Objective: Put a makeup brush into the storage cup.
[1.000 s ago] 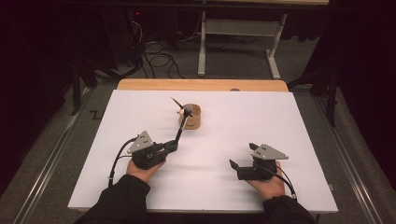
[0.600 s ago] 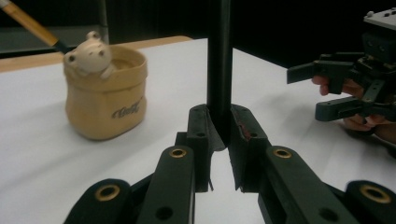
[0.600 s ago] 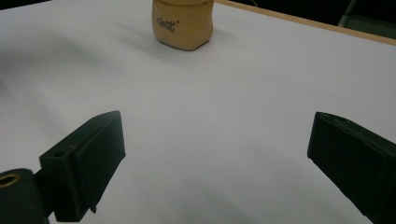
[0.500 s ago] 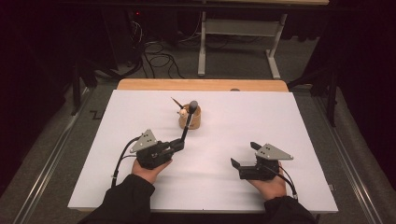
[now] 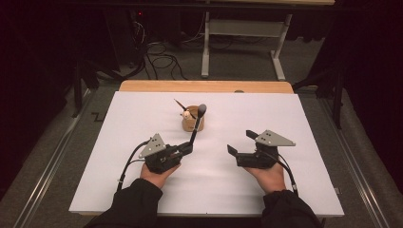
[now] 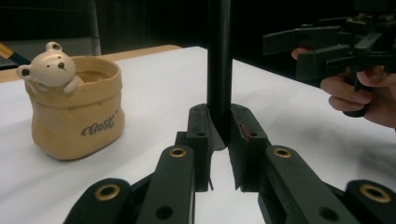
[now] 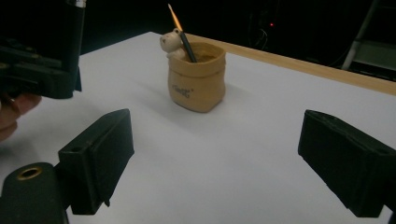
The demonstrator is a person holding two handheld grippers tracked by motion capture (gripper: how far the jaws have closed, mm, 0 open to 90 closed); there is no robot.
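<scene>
My left gripper [image 5: 186,149], lower centre-left of the high view, has its jaws clamped on the black handle of a makeup brush [image 5: 197,124], which slants up so its dark head sits over the cup. My right gripper [image 5: 240,142], lower right, holds nothing; its jaws stand wide apart and have just been closing a little. Farther back, mid-frame, the tan bear cup [image 5: 193,121] stands on the white table [image 5: 294,142], a pencil [image 7: 180,33] leaning inside.
</scene>
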